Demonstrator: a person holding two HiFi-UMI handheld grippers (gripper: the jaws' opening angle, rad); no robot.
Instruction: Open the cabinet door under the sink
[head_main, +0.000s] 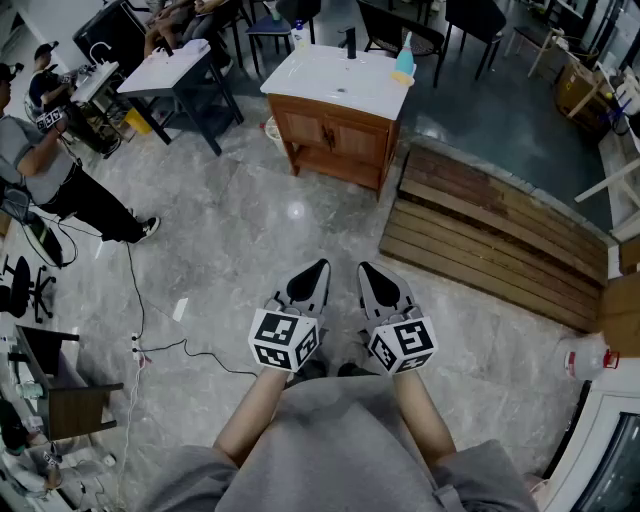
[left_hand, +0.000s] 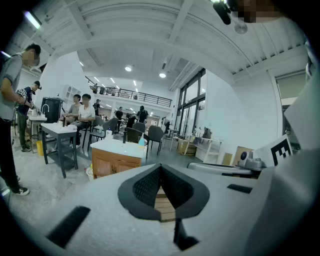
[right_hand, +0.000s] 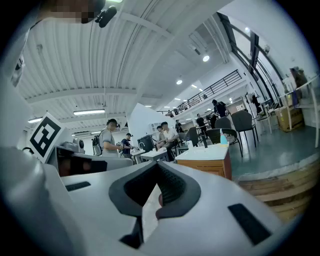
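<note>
The wooden sink cabinet (head_main: 335, 138) with a white top stands far ahead on the floor, and both of its front doors are closed. It also shows small in the left gripper view as the cabinet (left_hand: 113, 162) and in the right gripper view as the cabinet (right_hand: 212, 165). My left gripper (head_main: 317, 270) and right gripper (head_main: 368, 271) are held side by side close to my body, well short of the cabinet. Both point toward it. The left gripper (left_hand: 160, 169) has its jaws together with nothing between them, and so does the right gripper (right_hand: 157, 170).
A slatted wooden platform (head_main: 490, 245) lies right of the cabinet. A black faucet (head_main: 350, 42) and a blue bottle (head_main: 404, 60) stand on the sink top. A person (head_main: 55, 175) stands at the left by a dark table (head_main: 180, 75). A cable (head_main: 140, 320) runs over the floor.
</note>
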